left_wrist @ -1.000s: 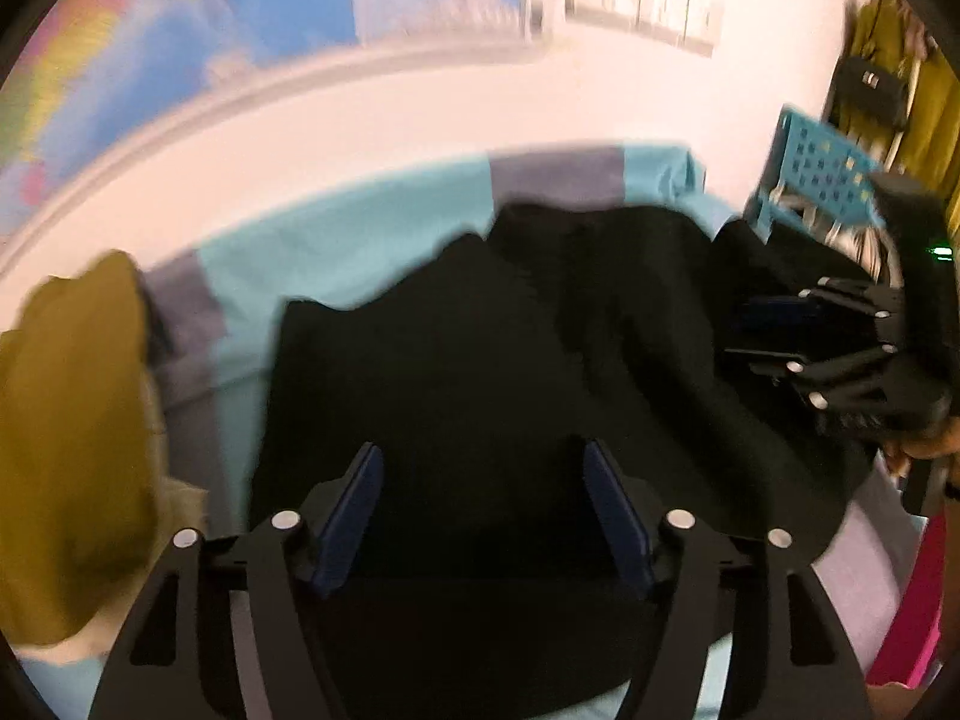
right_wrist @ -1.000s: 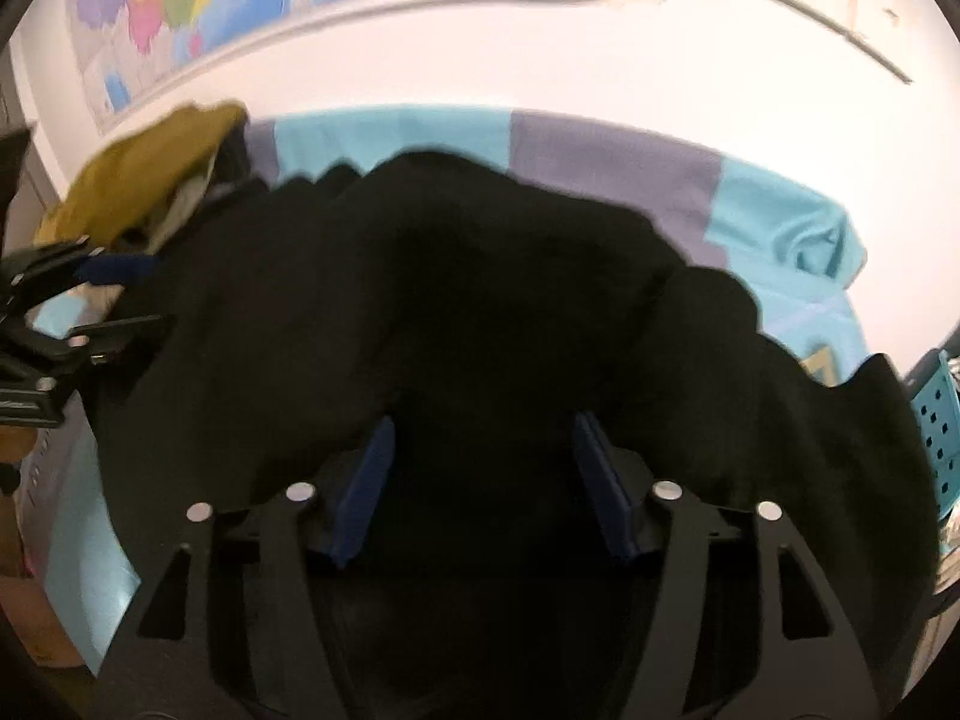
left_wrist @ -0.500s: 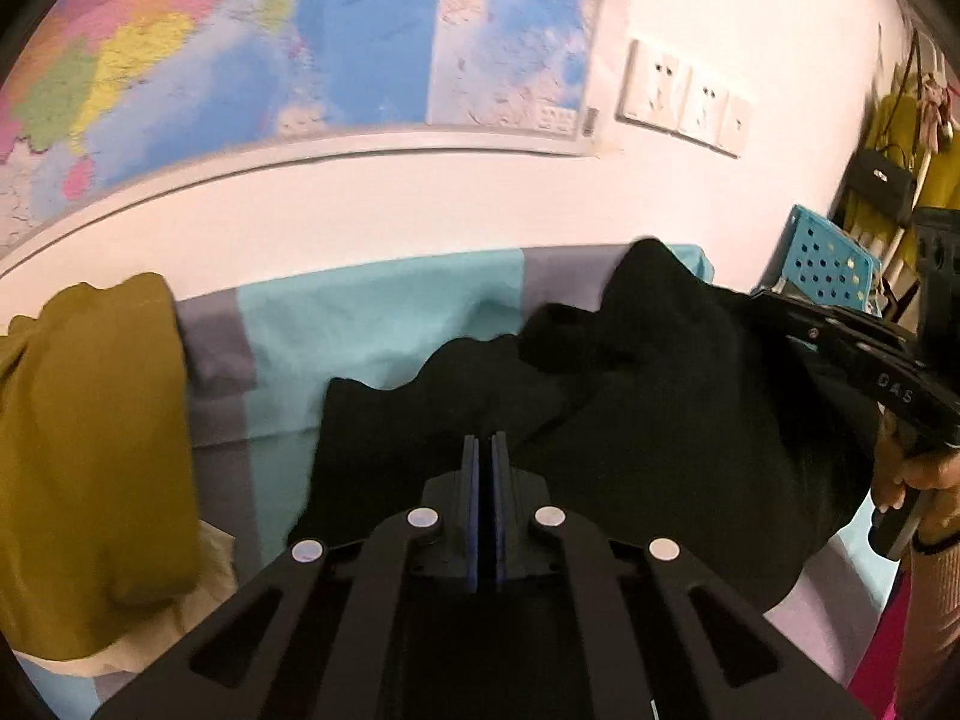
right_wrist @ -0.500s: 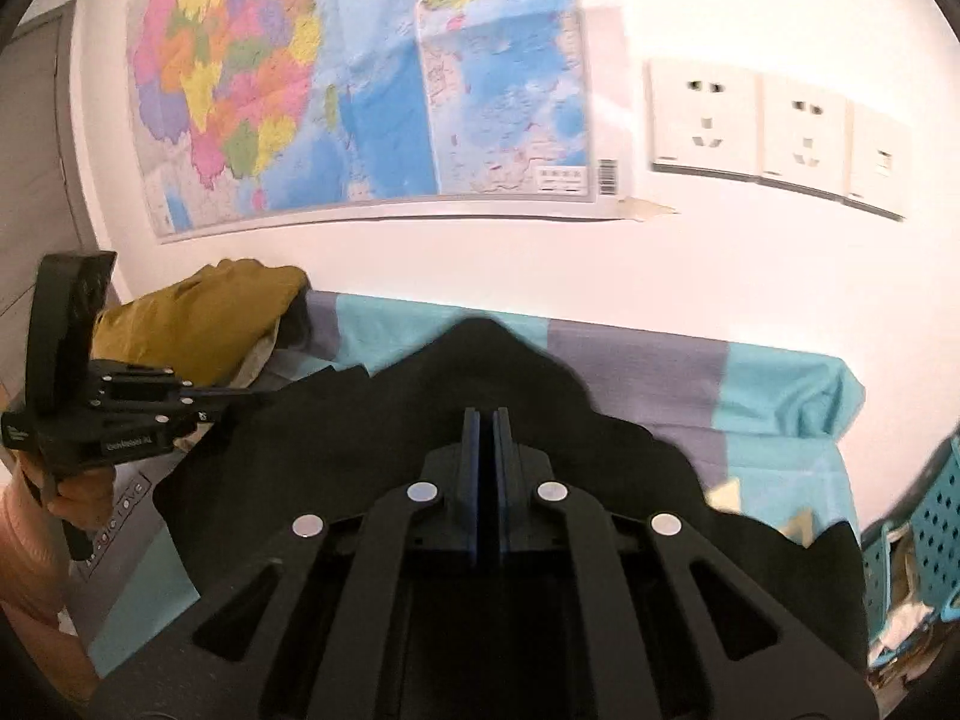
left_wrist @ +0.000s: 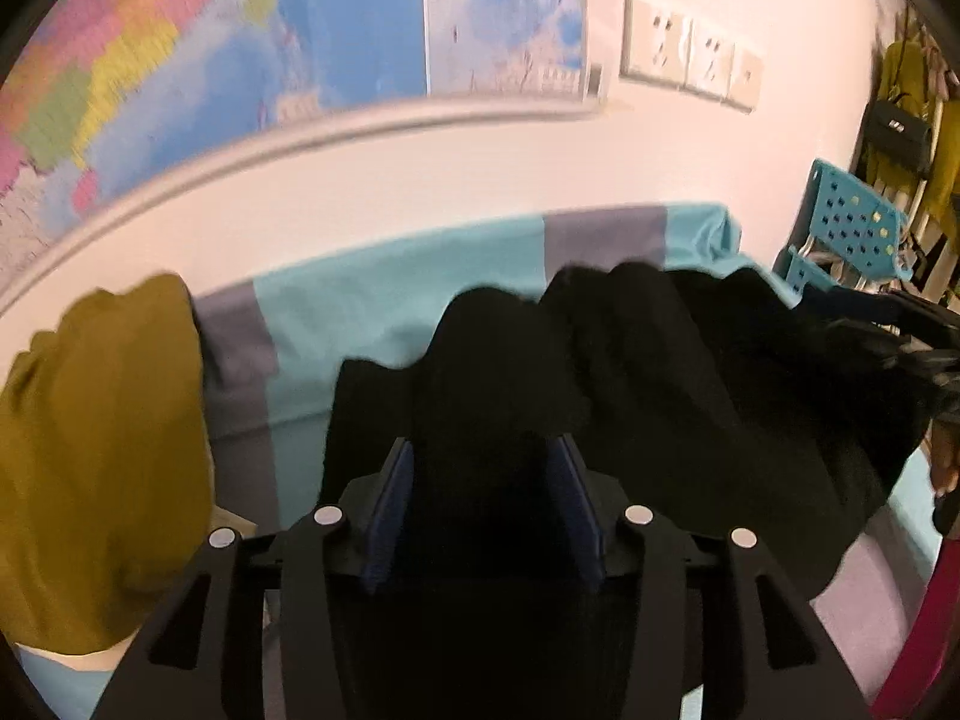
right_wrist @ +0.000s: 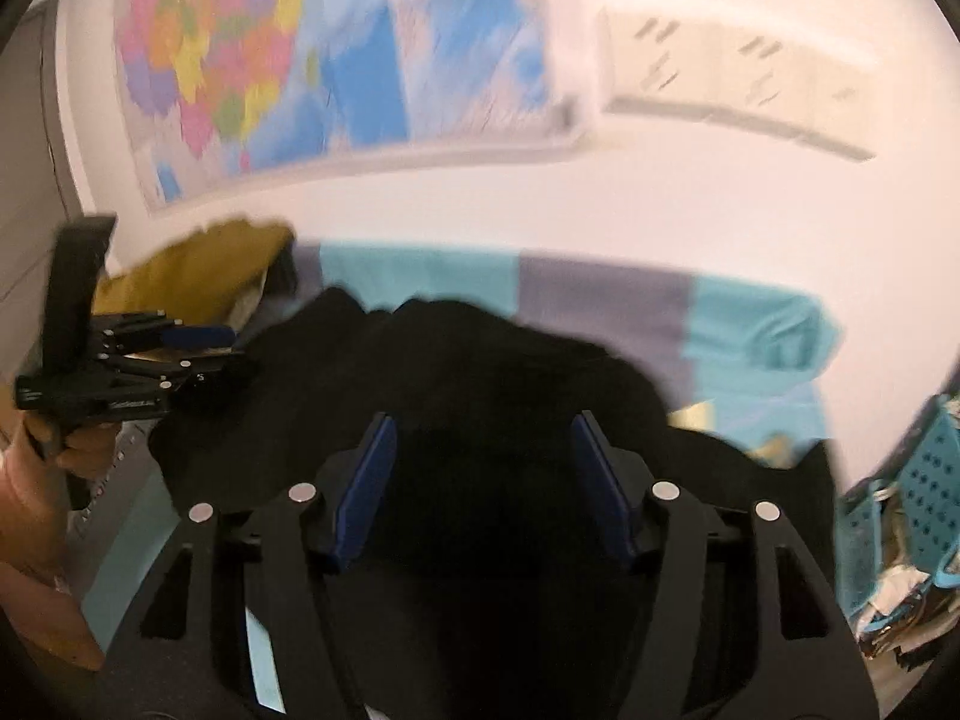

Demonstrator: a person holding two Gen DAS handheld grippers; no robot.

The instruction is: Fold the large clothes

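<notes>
A large black garment [left_wrist: 690,396] lies bunched on the turquoise and grey striped bed cover [left_wrist: 372,312]; it also shows in the right wrist view [right_wrist: 492,372]. My left gripper [left_wrist: 483,504] is open, its blue pads [left_wrist: 393,510] on either side of a raised black fold. My right gripper [right_wrist: 483,486] is open too, with black cloth between its blue pads [right_wrist: 600,486]. Each gripper shows in the other's view, the right one at the right edge [left_wrist: 900,330] and the left one at the left [right_wrist: 138,360]. Both views are blurred.
A mustard garment [left_wrist: 96,456] is heaped at the bed's left end. A wall with a map [left_wrist: 240,48] and sockets [left_wrist: 690,60] runs behind the bed. A turquoise plastic stool [left_wrist: 852,234] and hanging clothes [left_wrist: 906,120] stand at the right.
Both grippers were shut on the black garment and lifted half a second ago. Now both have opened and come down, and the cloth has dropped back onto the bed.
</notes>
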